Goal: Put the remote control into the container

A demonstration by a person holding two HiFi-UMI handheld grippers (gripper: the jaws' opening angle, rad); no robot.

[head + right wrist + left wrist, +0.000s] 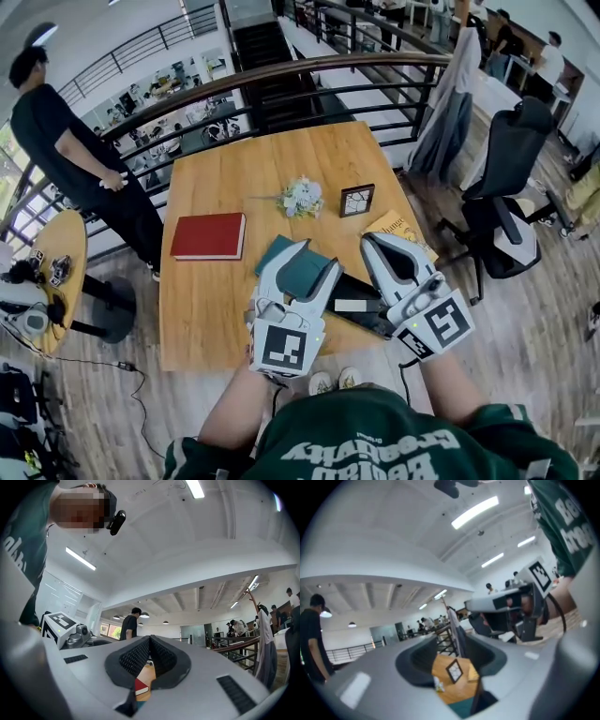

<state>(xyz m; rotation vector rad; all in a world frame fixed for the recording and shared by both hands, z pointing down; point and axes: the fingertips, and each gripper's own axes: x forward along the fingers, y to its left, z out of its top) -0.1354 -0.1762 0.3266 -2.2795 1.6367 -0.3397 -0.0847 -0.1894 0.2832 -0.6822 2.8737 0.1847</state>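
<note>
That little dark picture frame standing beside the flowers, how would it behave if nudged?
The picture frame stands upright on a narrow edge, so a push up high would probably tip it. It looks small and thin, likely light enough to slide on the smooth wooden table. Its stiff-looking edges should suit a pinch.

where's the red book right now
In the head view the flat red hardcover book lies on the wooden table, left of the small white flower bunch.

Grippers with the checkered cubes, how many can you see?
2. The left gripper is above the teal container at the table's near edge; the right gripper is beside it, above the black remote control. None seems hidden.
</note>
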